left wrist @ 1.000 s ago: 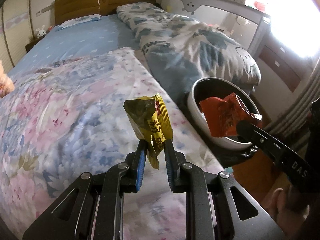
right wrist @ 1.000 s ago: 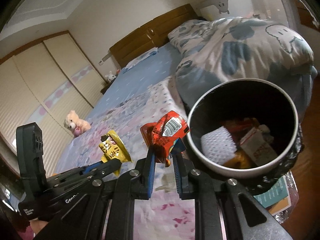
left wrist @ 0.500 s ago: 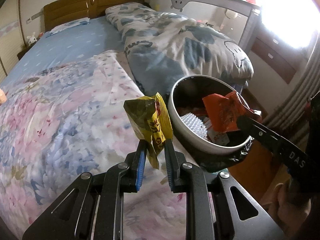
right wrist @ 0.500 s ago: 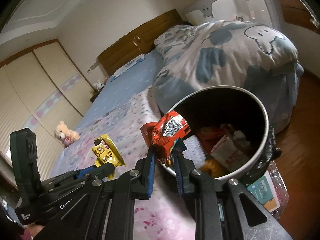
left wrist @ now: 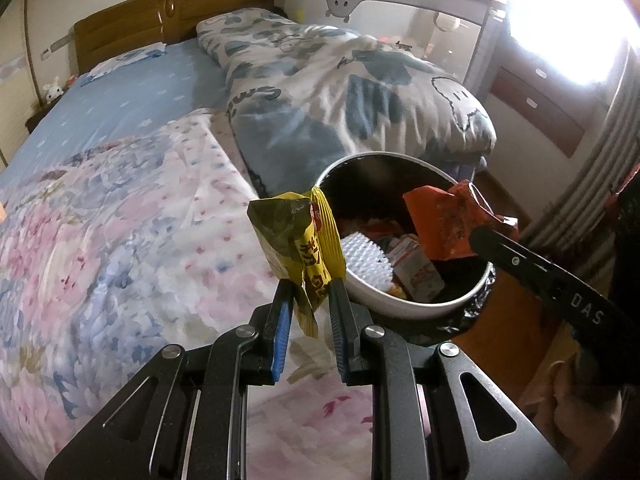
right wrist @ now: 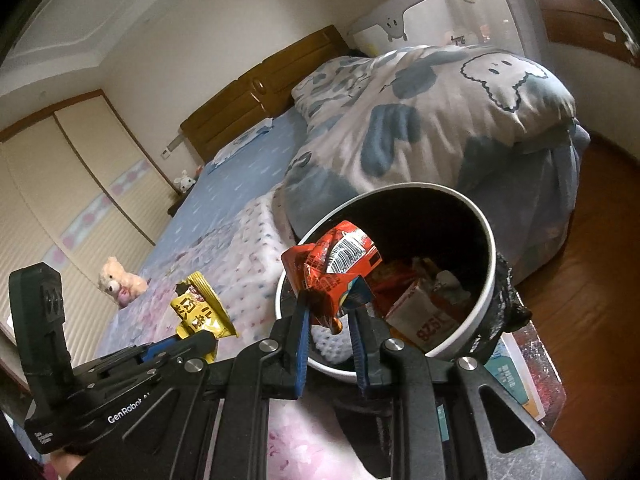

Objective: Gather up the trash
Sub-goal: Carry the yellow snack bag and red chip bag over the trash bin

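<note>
My left gripper (left wrist: 310, 292) is shut on a crumpled yellow snack wrapper (left wrist: 296, 236), held above the bed edge just left of the bin. The round white-rimmed trash bin (left wrist: 400, 304) has a black liner and holds a white brush-like piece, cartons and wrappers. My right gripper (right wrist: 330, 312) is shut on a red-orange wrapper (right wrist: 336, 264) with a barcode, hanging over the near rim of the bin (right wrist: 490, 272). In the left wrist view the red wrapper (left wrist: 440, 224) sits over the bin's mouth. In the right wrist view the yellow wrapper (right wrist: 200, 312) shows at lower left.
A bed with a floral sheet (left wrist: 120, 240) fills the left. A folded blue-and-white quilt (left wrist: 340, 92) lies behind the bin. A plush bear (right wrist: 120, 284) sits on the bed. Wooden floor (right wrist: 592, 320) and a booklet (right wrist: 512, 376) lie right of the bin.
Both grippers have moved toward the bin with their wrappers. The red wrapper now hangs over the bin's mouth, and the yellow one is right beside the rim.
</note>
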Action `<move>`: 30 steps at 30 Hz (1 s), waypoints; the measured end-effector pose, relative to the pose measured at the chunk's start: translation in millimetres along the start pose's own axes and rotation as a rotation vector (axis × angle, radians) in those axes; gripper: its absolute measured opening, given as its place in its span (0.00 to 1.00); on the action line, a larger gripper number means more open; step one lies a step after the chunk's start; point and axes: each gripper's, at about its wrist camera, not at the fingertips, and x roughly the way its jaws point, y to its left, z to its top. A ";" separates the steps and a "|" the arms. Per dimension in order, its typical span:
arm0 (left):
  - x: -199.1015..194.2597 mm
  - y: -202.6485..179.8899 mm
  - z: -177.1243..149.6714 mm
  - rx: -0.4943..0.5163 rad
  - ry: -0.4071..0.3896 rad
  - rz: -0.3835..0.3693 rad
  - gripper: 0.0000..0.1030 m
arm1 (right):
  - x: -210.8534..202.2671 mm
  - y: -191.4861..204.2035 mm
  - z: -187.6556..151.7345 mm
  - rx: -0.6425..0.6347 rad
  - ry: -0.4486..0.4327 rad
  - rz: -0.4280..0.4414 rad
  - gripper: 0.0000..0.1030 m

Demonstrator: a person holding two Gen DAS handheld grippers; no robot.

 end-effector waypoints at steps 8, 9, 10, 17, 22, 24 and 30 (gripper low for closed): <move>5.7 -11.5 10.0 0.015 -0.002 -0.022 0.17 | 0.6 -10.7 8.1 0.010 -0.003 -0.011 0.20; 6.5 -13.0 11.6 0.017 -0.003 -0.026 0.17 | 0.4 -11.8 9.0 0.011 -0.002 -0.012 0.20; 7.4 -14.2 13.2 0.018 -0.003 -0.030 0.17 | 0.7 -12.7 10.5 0.012 -0.001 -0.012 0.20; 18.1 -23.0 23.6 0.023 0.012 -0.050 0.17 | 4.0 -21.6 23.1 0.012 0.000 -0.028 0.20; 26.5 -33.2 30.2 0.039 0.018 -0.056 0.17 | 8.7 -29.4 28.9 0.016 0.008 -0.042 0.20; 29.7 -36.5 32.2 0.042 0.023 -0.059 0.17 | 10.4 -31.2 30.5 0.018 0.011 -0.044 0.20; 38.3 -42.2 36.2 0.042 0.036 -0.066 0.17 | 13.7 -36.7 33.9 0.025 0.018 -0.048 0.20</move>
